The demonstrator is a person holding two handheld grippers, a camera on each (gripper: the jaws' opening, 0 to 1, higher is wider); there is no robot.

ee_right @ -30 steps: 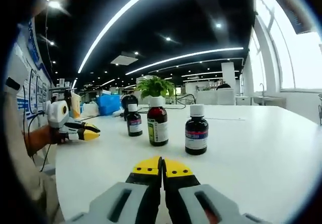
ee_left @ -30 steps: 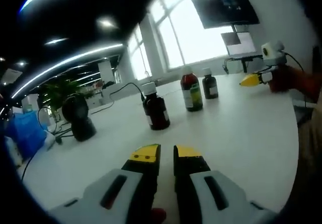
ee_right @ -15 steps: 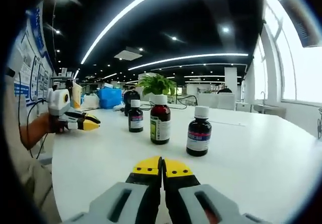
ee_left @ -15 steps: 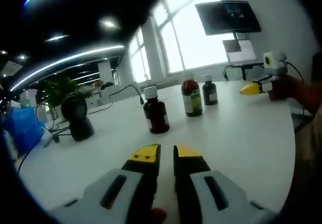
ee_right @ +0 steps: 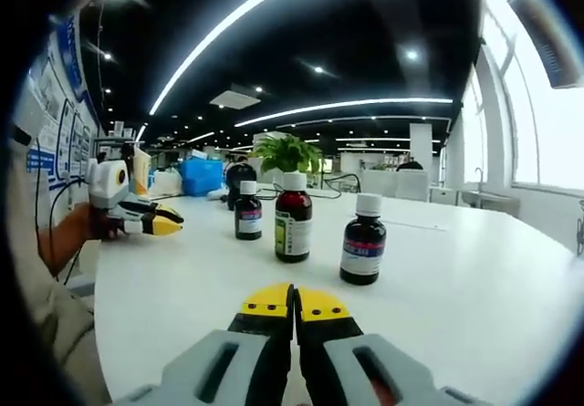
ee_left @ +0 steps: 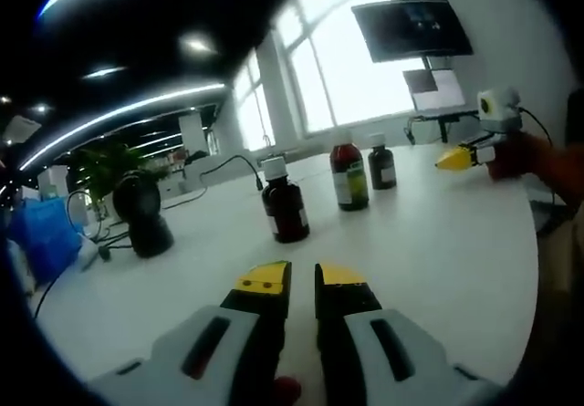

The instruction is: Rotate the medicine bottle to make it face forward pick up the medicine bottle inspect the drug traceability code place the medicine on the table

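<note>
Three brown medicine bottles stand upright in a row on the white table [ee_left: 438, 242]. In the left gripper view the nearest bottle [ee_left: 285, 208] has a white cap, with a green-labelled bottle [ee_left: 349, 176] and a small bottle [ee_left: 382, 162] behind it. In the right gripper view they are the blue-labelled bottle [ee_right: 363, 244], the middle bottle [ee_right: 292, 222] and the small bottle [ee_right: 247, 217]. My left gripper [ee_left: 301, 278] [ee_right: 164, 222] is shut but for a thin slit, and holds nothing. My right gripper [ee_right: 294, 304] [ee_left: 453, 158] is shut and empty. Both are well short of the bottles.
A black round device [ee_left: 141, 210] with cables stands at the table's far left, and a monitor [ee_left: 412, 27] and laptop [ee_left: 438, 82] stand by the windows. A potted plant [ee_right: 287, 152] and a blue box [ee_right: 201, 176] sit behind the bottles. The person's arm [ee_right: 55, 242] holds the left gripper.
Both views have shifted slightly with the hands. The bottles have not moved, and both grippers keep their state.
</note>
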